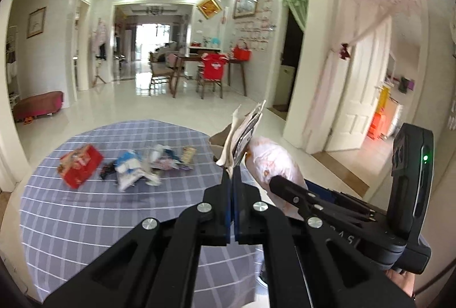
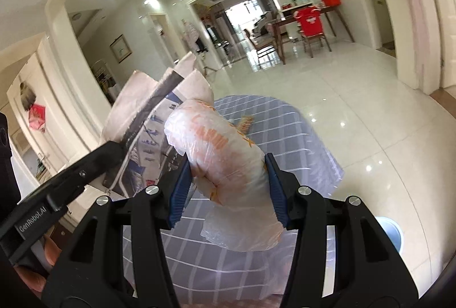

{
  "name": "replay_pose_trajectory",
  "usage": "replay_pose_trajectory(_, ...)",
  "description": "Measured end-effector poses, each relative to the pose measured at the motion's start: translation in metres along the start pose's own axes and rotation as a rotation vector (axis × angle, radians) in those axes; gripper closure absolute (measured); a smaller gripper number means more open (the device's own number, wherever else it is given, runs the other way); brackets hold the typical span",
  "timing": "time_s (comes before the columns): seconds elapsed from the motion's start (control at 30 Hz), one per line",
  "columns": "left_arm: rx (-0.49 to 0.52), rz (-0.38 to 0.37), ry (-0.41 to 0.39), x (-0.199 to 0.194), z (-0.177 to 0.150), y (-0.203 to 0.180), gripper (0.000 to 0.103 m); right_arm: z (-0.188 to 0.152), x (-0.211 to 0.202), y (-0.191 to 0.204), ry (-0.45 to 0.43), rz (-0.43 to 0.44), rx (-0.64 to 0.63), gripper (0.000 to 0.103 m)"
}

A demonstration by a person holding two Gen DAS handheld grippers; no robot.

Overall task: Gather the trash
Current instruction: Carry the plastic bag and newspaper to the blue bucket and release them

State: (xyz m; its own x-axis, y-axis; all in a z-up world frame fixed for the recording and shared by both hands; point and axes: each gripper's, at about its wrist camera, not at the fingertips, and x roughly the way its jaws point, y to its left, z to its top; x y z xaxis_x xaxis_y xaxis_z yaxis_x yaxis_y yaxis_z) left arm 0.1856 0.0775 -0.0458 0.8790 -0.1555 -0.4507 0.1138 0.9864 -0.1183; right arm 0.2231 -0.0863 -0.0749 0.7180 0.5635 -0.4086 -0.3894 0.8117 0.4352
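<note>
From the left wrist view, the left tool (image 1: pixel 232 165) has its blue pads pressed together on a folded wad of paper (image 1: pixel 243 128) — printed sheets and a pale scrap that stand up from the tips, long axis nearly upright, held above the right edge of the checked tabletop (image 1: pixel 85 222). Just to its right, touching or nearly so, the right tool (image 1: pixel 280 184) comes in from the right side with a bundled plastic bag (image 1: pixel 270 162). The rest of the trash lies well apart, toward the far left part of the tabletop: a red carton (image 1: pixel 81 165) nearest the left edge, and beside it a loose heap of wrappers (image 1: pixel 151 165), blurred, so I can't name the pieces. That pile lies ahead and to the left of both tools, and the left tool looks nearer to it. From the right wrist view, the right tool (image 2: pixel 228 176) is about half open, its blue pads clamped on either side of the plastic bag (image 2: pixel 225 165) with orange lettering; the bag's long axis runs away from the tool, tilted up toward the left, over the tabletop (image 2: pixel 299 131). The left tool (image 2: pixel 118 149) reaches in from the left — its tips pinch the paper (image 2: pixel 159 114), which stands just beside the bag. A pale blue bin (image 2: pixel 390 231) peeps out low on the right, past the tabletop's near right edge — likely where both loads belong.
</note>
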Motion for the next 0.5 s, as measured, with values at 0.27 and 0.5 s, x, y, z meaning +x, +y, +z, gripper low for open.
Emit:
replay_pose_trajectory(0.27,0.06,-0.127,0.086,0.045,-0.014,-0.055,0.102,-0.01,-0.042,-0.071,-0.036,-0.128,0.073,0.053)
replay_pose_trajectory(0.5,0.11,-0.239,0.2,0.098,-0.043,-0.11,0.102,-0.028,-0.075,-0.143,-0.042,-0.265,0.16,0.053)
